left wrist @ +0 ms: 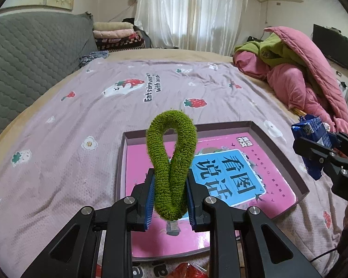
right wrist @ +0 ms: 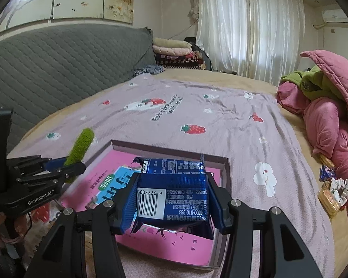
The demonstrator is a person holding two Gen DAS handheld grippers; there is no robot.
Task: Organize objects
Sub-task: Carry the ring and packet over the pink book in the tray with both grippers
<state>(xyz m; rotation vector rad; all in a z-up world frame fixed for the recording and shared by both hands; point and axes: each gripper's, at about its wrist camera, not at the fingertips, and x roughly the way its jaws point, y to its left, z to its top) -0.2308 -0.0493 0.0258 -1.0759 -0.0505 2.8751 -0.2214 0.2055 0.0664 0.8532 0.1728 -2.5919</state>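
A fuzzy green hair tie [left wrist: 171,162] stands up as a loop, pinched at its lower end by my left gripper [left wrist: 170,197], which is shut on it above the shallow box [left wrist: 220,125] with a pink printed bottom. My right gripper [right wrist: 171,199] is shut on a blue foil snack packet [right wrist: 174,192], barcode facing me, held over the same box [right wrist: 218,159]. In the left wrist view the right gripper [left wrist: 322,153] and the packet [left wrist: 313,136] show at the right edge. The right wrist view catches the left gripper [right wrist: 65,169] and the green tie [right wrist: 81,146] at the left.
The box lies on a mauve strawberry-print sheet [left wrist: 81,127] on a bed. A grey quilted headboard [left wrist: 30,53] runs along the left. Pink and green bedding [left wrist: 301,74] is heaped at the right. A white scrunchie [right wrist: 341,190], biscuits and a small blue packet [right wrist: 327,173] lie beside the heap.
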